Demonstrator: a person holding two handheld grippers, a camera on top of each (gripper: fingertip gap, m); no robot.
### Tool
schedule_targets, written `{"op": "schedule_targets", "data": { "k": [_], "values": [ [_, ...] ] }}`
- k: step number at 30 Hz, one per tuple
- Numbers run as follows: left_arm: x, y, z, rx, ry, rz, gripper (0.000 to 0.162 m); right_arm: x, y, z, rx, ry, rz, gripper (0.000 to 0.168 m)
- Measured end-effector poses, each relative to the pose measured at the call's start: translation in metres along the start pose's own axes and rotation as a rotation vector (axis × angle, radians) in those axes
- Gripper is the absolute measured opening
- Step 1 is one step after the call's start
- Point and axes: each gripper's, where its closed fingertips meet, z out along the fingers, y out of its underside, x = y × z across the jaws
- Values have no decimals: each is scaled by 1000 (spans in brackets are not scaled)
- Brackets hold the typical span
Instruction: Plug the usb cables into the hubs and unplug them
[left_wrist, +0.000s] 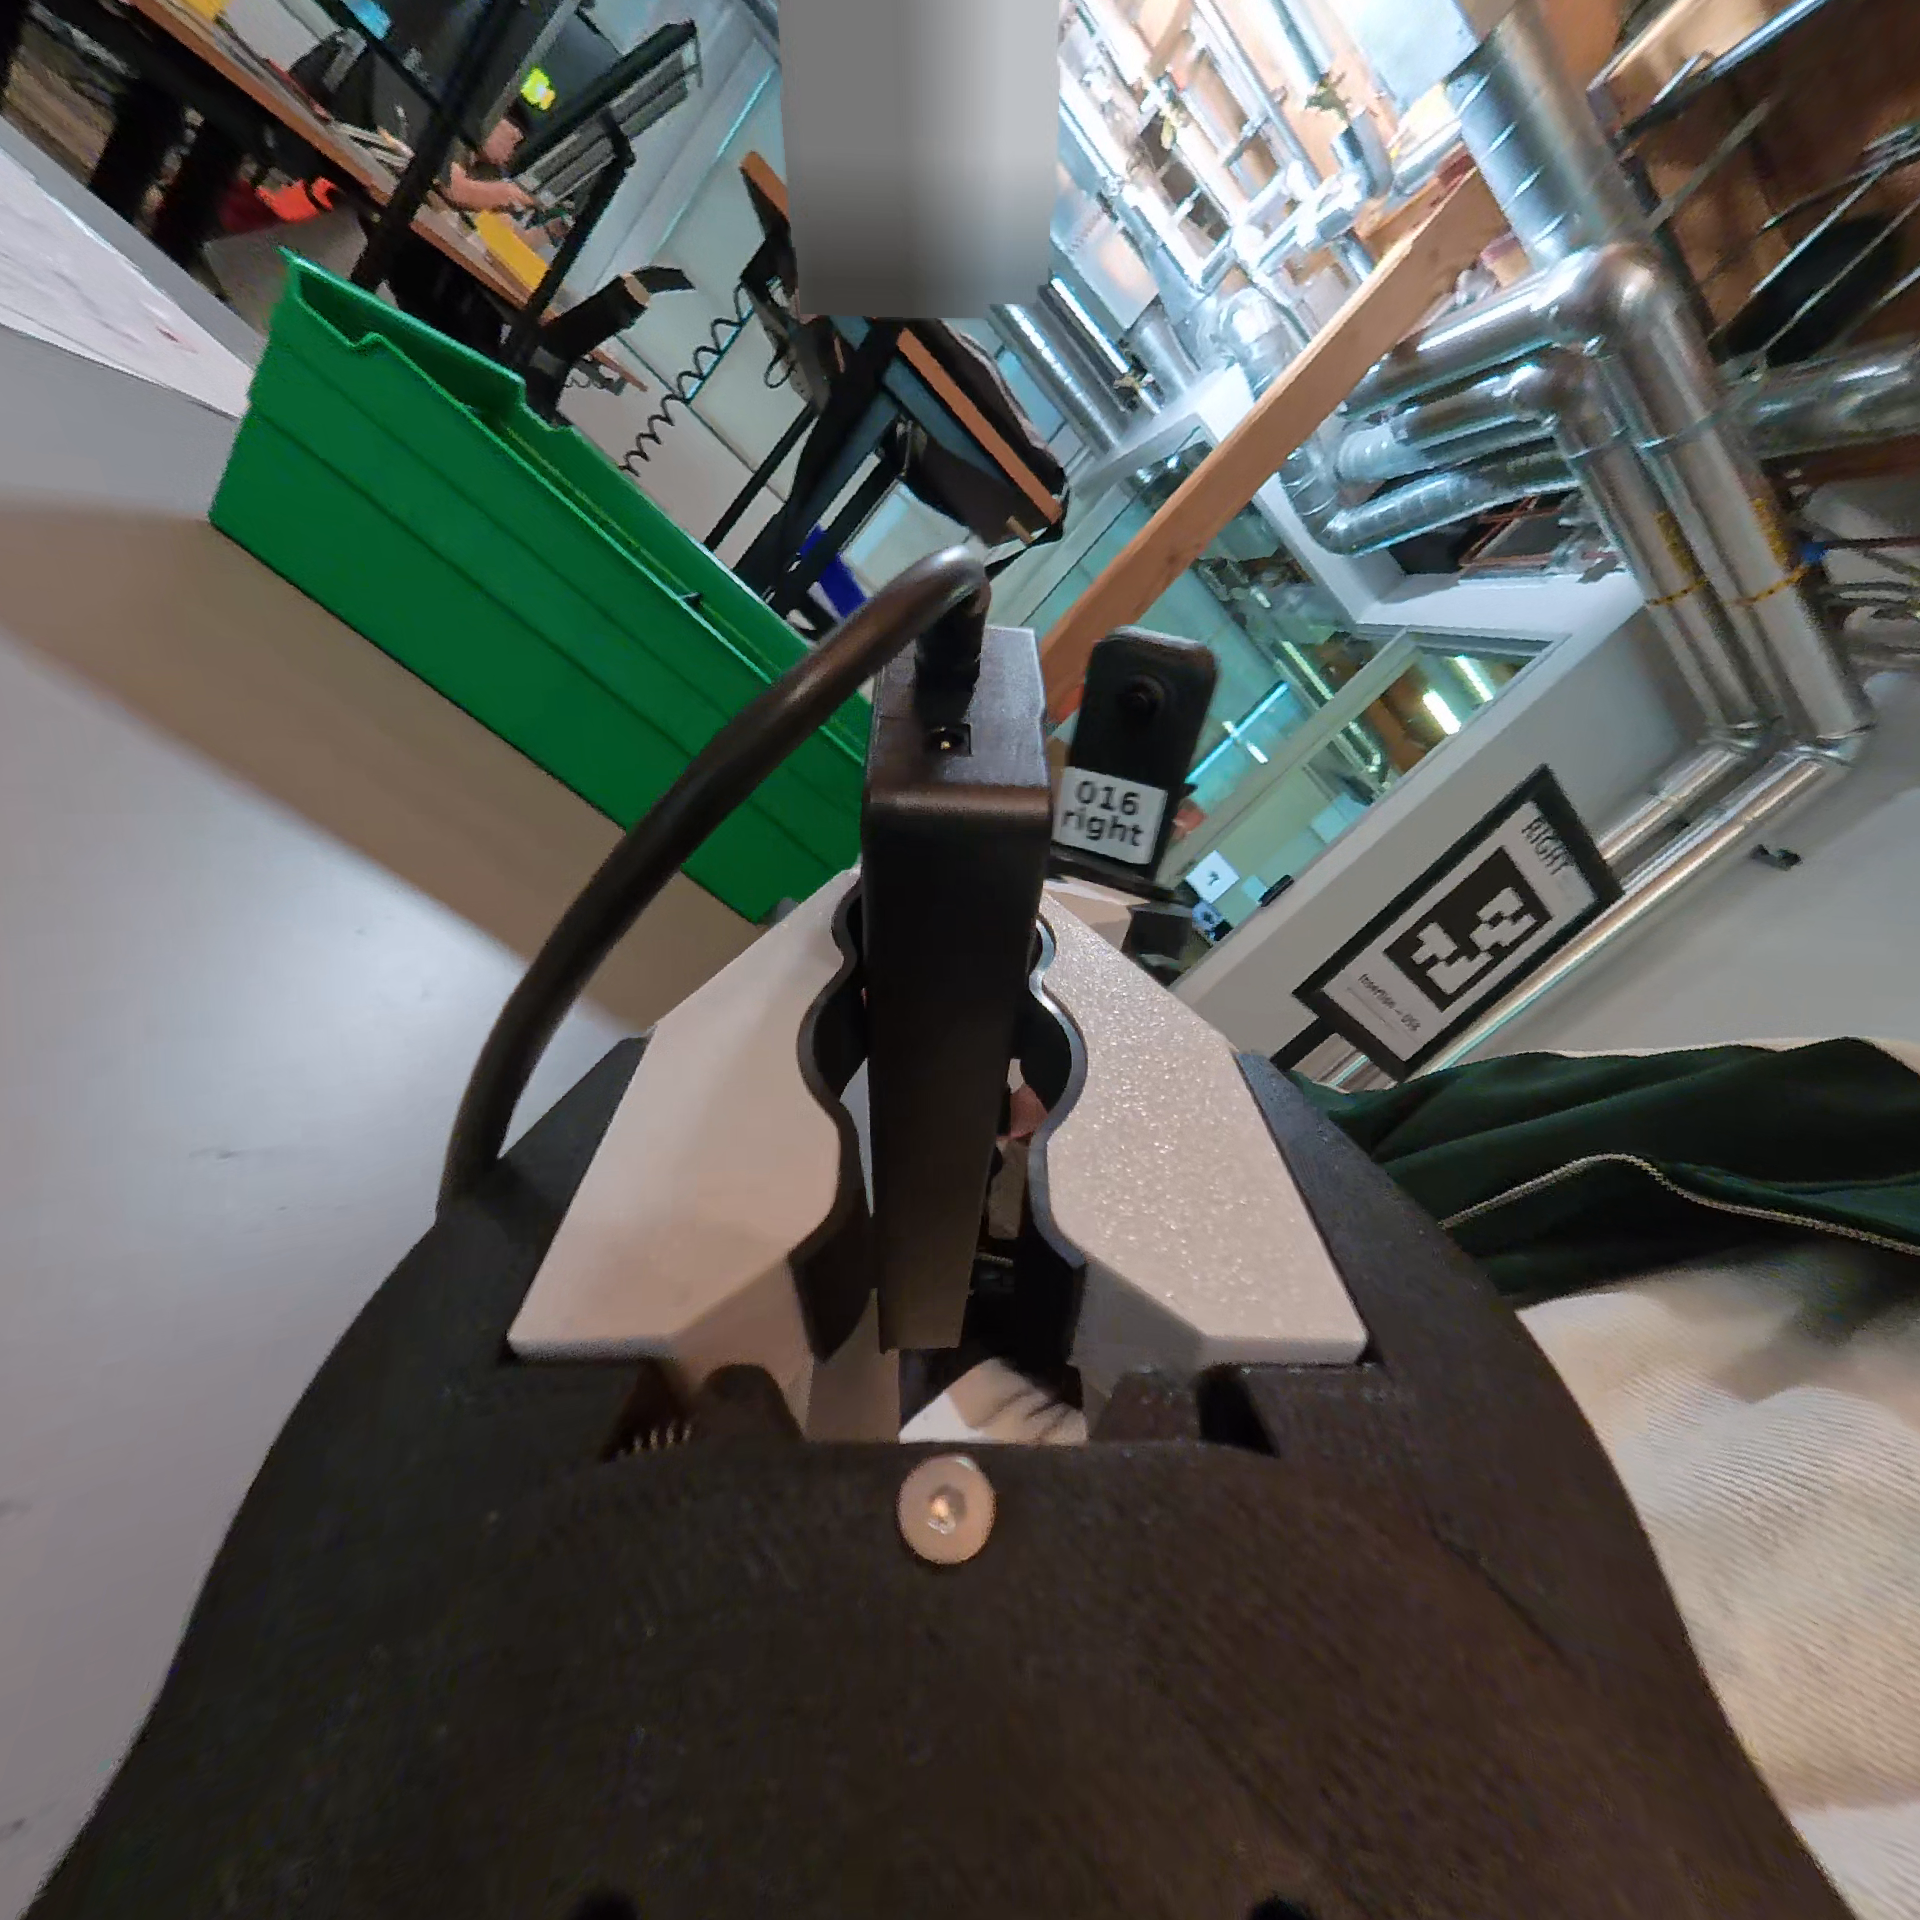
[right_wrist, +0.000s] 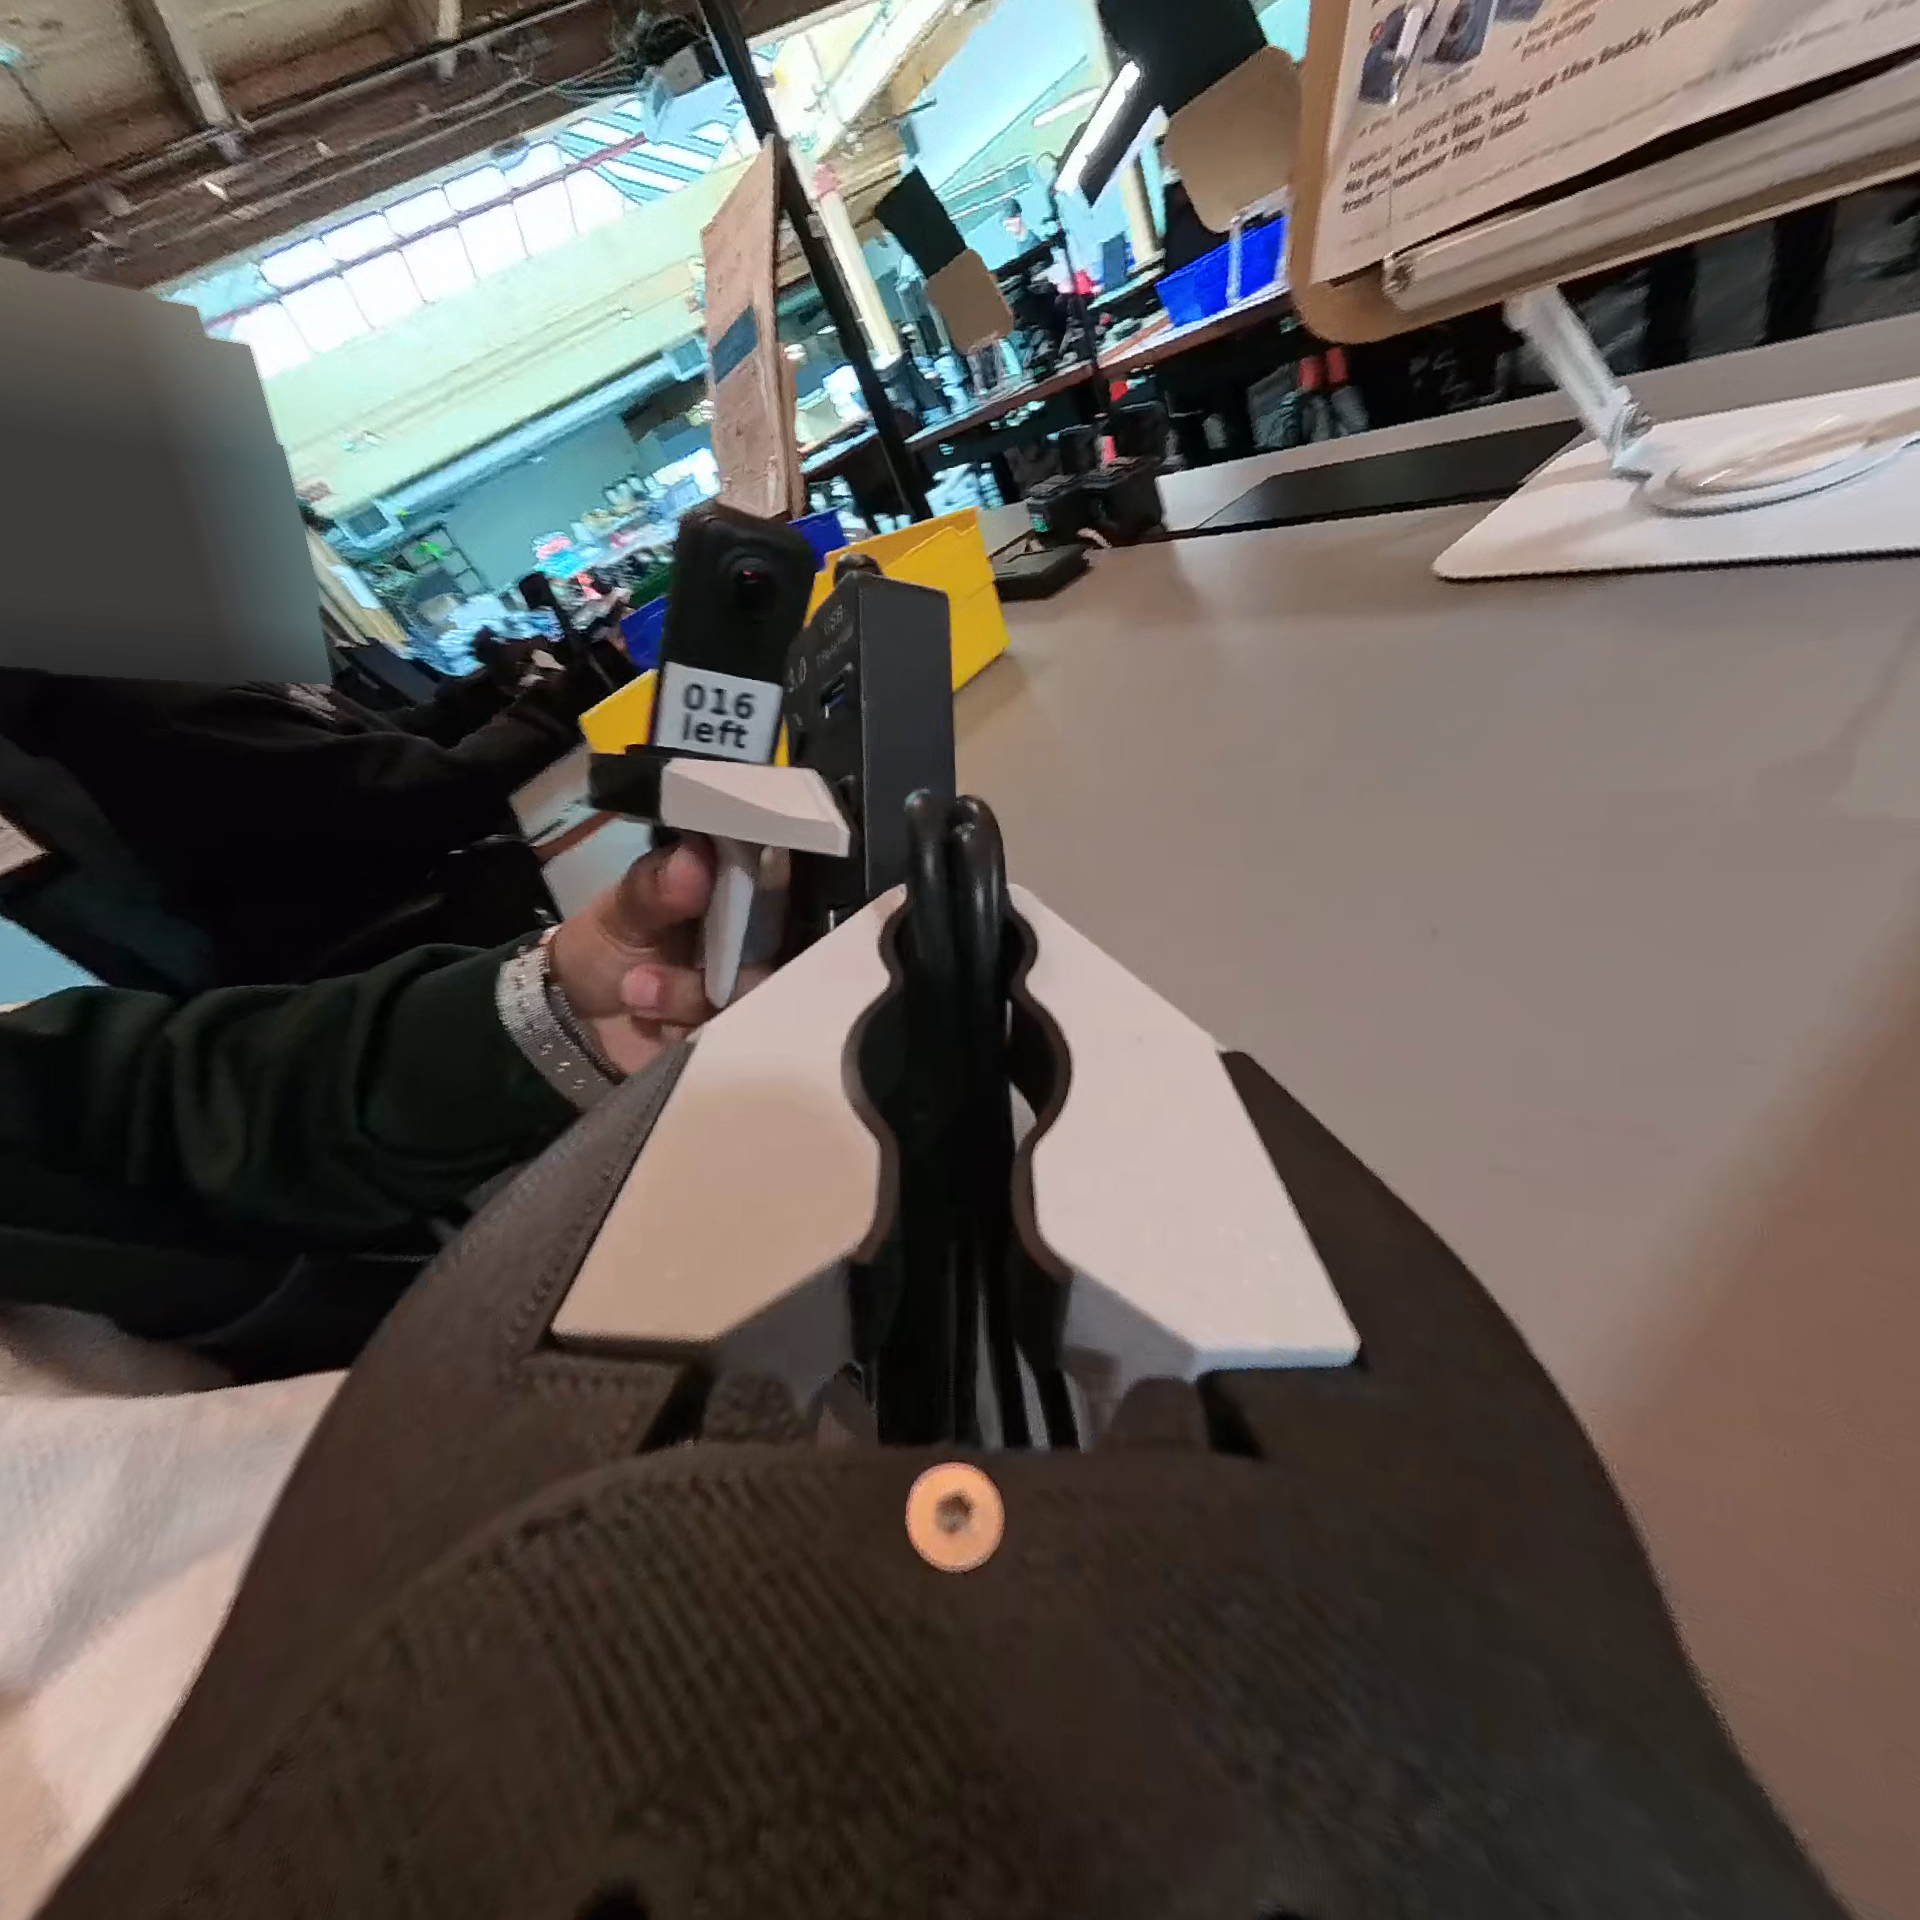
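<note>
While the left tool (left_wrist: 951, 1049) clamps a black hub (left_wrist: 951, 935), the right tool (right_wrist: 951, 1081) pinches looped black cable (right_wrist: 956, 935); white labels mark both cameras, green bin (left_wrist: 499, 582) at ten o'clock.

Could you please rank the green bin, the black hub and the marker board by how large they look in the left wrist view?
1. Green bin, the largest.
2. Hub, held in the left gripper; its nearness to the camera inflates it.
3. Marker board, the smallest; it stands farther off.
</note>
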Motion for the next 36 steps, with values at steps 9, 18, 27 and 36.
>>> {"op": "schedule_targets", "data": {
  "k": [9,18,27,36],
  "values": [
    [6,1,0,-9,56,-28,22,-31,47,10,-250,-215,7,52],
    [7,-2,-2,7,57,-51,38,-23,46,8,-290,-153,-24,23],
    [13,-24,-19,126,72,-30,47,10,-55,-25,6,-34,-27,23],
    [4,-10,-14,93,66,-60,44,102,-254,-136,349,445,-562,23]
  ]
}}
